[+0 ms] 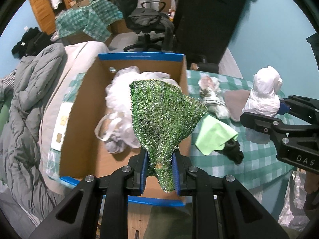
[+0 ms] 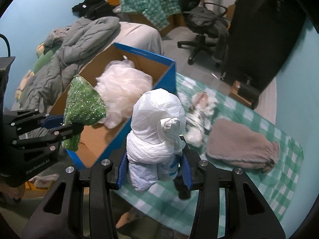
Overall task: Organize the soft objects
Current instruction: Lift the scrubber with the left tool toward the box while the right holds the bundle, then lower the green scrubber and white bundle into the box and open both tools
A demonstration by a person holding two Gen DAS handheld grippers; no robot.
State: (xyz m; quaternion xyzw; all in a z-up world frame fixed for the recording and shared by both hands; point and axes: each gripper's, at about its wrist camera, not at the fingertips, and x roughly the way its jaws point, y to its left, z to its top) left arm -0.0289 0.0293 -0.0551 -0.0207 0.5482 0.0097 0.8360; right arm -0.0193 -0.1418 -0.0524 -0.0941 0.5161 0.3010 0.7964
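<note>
My left gripper [image 1: 160,156] is shut on the narrow end of a green sequinned cloth [image 1: 165,111]. The cloth hangs over the right side of an open cardboard box with blue edges [image 1: 83,103]. White netting and a white bag [image 1: 117,93] lie inside the box. My right gripper [image 2: 155,159] is shut on a knotted white plastic bag bundle [image 2: 157,115], held upright over the checked tablecloth beside the box's blue wall [image 2: 165,75]. In the right wrist view the left gripper [image 2: 71,122] and the sequinned cloth [image 2: 85,103] sit at the box's near left edge.
On the green checked tablecloth [image 1: 249,159] lie a light green cloth [image 1: 215,135], a black item [image 1: 235,151], a crumpled patterned bundle [image 1: 213,95] and a grey-brown fuzzy cloth [image 2: 241,145]. A grey padded coat [image 1: 30,99] lies left of the box. An office chair [image 1: 147,23] stands behind.
</note>
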